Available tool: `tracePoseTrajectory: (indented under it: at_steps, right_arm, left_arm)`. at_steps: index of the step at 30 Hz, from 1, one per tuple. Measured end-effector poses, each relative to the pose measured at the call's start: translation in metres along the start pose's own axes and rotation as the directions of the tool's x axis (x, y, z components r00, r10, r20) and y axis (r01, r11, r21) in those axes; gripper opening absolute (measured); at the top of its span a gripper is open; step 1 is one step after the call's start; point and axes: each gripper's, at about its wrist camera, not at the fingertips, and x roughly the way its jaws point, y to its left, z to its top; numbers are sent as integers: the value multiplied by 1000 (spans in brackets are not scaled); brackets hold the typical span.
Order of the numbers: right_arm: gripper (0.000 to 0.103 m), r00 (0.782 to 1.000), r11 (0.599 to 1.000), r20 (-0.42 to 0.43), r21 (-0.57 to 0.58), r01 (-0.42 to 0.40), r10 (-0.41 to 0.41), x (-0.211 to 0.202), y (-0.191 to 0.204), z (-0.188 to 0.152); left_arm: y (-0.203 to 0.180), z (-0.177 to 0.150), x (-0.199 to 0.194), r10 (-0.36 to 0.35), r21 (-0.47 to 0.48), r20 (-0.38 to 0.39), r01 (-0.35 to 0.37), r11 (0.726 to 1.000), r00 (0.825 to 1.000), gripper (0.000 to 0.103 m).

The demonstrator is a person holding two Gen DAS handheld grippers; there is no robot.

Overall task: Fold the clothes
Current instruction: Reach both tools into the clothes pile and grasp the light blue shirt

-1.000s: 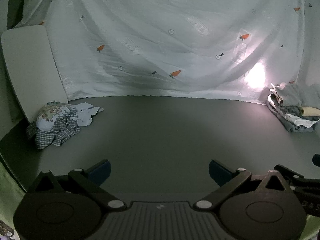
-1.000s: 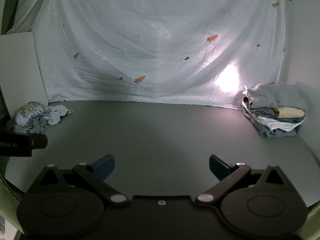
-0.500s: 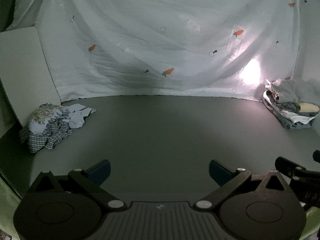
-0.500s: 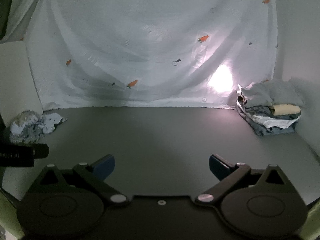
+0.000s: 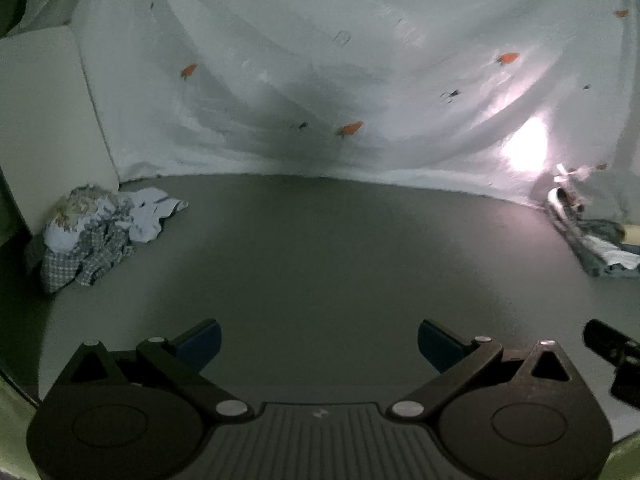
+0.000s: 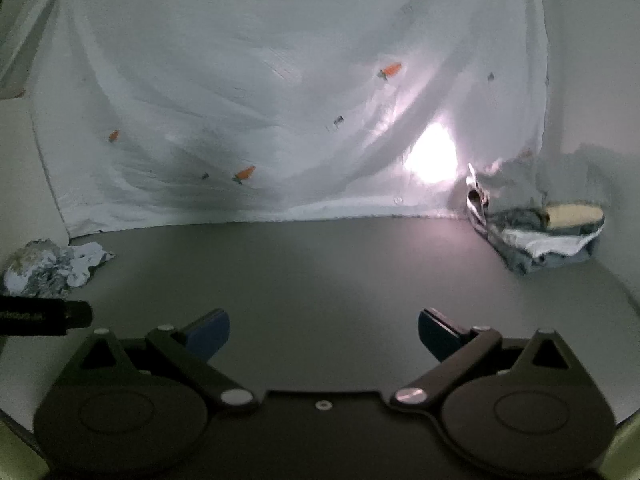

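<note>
A crumpled heap of unfolded clothes (image 5: 92, 236), checked and pale blue, lies at the far left of the grey table (image 5: 320, 248); the right wrist view shows that heap (image 6: 48, 268) too. A stack of folded clothes (image 6: 536, 232) sits at the far right against the wall, and the same stack (image 5: 600, 244) shows in the left wrist view. My left gripper (image 5: 319, 342) is open above the table's near part, holding nothing. My right gripper (image 6: 323, 334) is open too, with nothing between its blue-padded fingers.
A white sheet with small carrot prints (image 6: 280, 100) hangs behind the table, with a bright light spot (image 6: 432, 156) on it. A pale board (image 5: 44, 120) leans at the left. Part of the other gripper shows at the right edge (image 5: 616, 356) and left edge (image 6: 44, 316).
Both views have tilted and shifted: the sheet fills more of each frame and the clothes piles sit lower. Both grippers stay open and hold nothing.
</note>
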Motion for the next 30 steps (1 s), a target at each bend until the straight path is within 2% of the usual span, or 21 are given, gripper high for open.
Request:
tracePoseTrajectory:
  at_steps: [8,11,14,18,20,22,24,26,27,29,30]
  right_arm:
    - [95,990,977,-91,197,-86,106,96,-30,31]
    - [91,976,951,-118,273,-144,181,131,-28,43]
    - [87,951,921,-150,328,-212,272,164,-23,49]
    - [82,902,879,-199,379,-289,383,204,-4,54]
    - [81,869,844,-221,431,-320,442,225,9,55]
    - [80,820,758,-225,560,-333,526,249,18,51]
    - [79,752,600,-193,736,-314,630,278,28,42]
    - [77,698,432,-143,865,-256,702,307,43,30]
    - [75,679,363,-121,904,-226,724,320,52,25]
    - [73,655,262,-88,950,-173,751,345,74,19]
    - [71,646,231,-78,961,-155,759,357,86,18]
  left_arm:
    - [9,47,40,76,-29,-33,-77,997,997,103]
    - [24,62,55,77,-100,-21,-79,992,997,103]
    - [46,70,77,85,-192,-59,-95,977,995,103]
    - [78,73,103,139,-247,-114,-164,955,984,103]
    - [98,76,116,140,-272,-135,-173,947,981,103]
    - [123,79,135,121,-314,-153,-164,935,981,103]
    - [151,83,153,88,-371,-167,-145,917,982,103]
    - [182,91,178,47,-445,-177,-123,887,983,103]
    - [196,94,190,30,-479,-175,-112,871,984,103]
    - [228,101,217,-7,-544,-163,-84,835,987,101]
    - [242,104,231,-21,-571,-159,-75,818,987,100]
